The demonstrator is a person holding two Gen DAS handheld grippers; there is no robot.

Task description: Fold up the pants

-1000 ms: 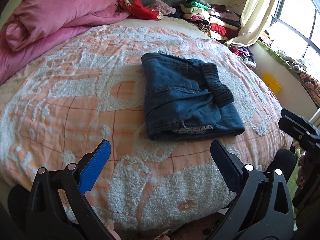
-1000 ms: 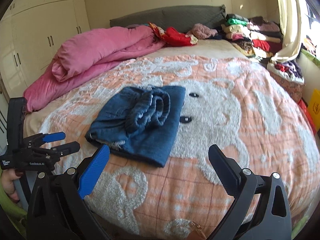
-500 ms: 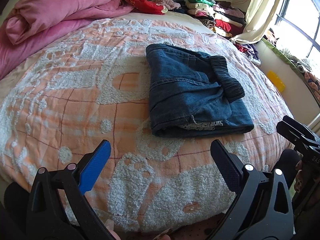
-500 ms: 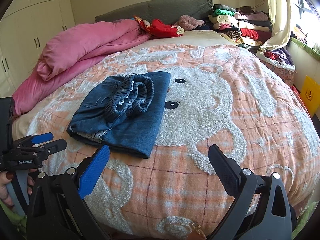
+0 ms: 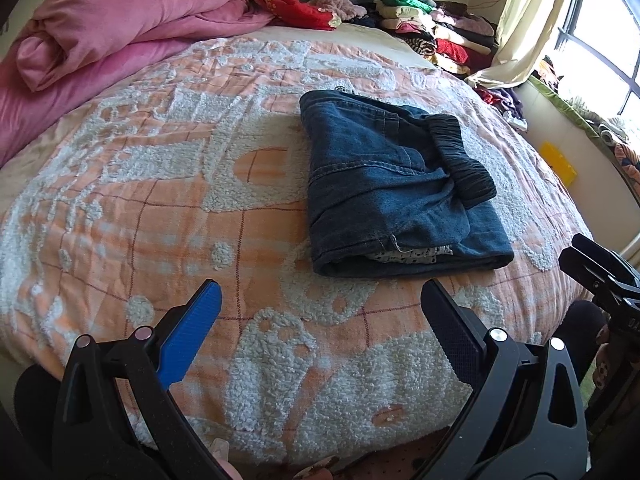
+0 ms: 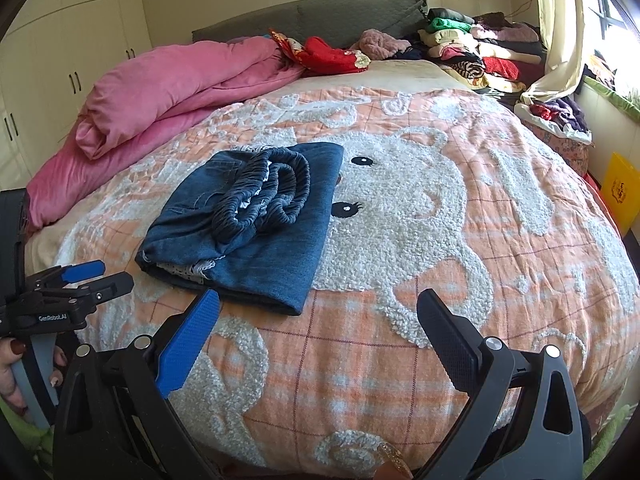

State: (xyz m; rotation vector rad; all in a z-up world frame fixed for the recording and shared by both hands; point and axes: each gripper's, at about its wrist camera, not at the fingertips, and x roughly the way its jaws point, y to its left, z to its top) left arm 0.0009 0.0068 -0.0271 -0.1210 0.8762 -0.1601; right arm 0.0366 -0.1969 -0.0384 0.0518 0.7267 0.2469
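Two grippers — left gripper (image 5: 320,300) and right gripper (image 6: 318,308), fingers spread, holding nothing — face the pants (image 5: 396,196), folded at 12 o'clock on the bed (image 5: 120,200), job seemingly finished.

Bed (image 6: 460,280): orange-plaid bedspread with white fleecy bear pattern. Folded denim pants (image 6: 248,220) lie flat on it, nearer the foot edge, elastic waistband on top. Rolled pink duvet (image 6: 168,88) along one side edge up to the head end. Red garment (image 6: 328,56) and stacked folded clothes (image 6: 472,52) at the head edge and corner.
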